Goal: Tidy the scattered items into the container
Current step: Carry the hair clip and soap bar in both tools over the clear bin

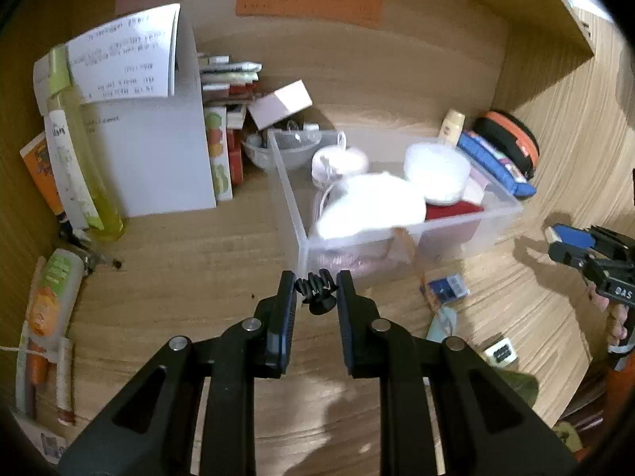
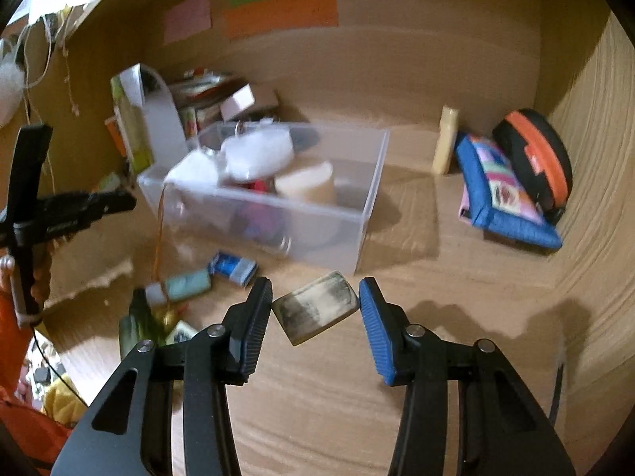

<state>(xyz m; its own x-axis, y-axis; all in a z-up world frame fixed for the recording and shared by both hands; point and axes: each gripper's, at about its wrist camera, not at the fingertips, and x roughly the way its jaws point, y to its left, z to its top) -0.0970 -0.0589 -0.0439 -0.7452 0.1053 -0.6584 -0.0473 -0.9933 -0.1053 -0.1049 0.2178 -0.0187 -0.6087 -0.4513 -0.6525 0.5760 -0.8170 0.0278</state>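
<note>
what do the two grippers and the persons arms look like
Both grippers are matte black, with angular linkage arms that have slot cut-outs and silver round pivot pins. The left gripper and right gripper carry ribbed blue pads on their fingers. Seen from the left wrist view, the right gripper body bears white letters, apparently "DAS". An orange sleeve shows at the left arm.

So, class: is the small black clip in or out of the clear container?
Out: the left hand-held gripper grips the black clip before the clear container.
</note>
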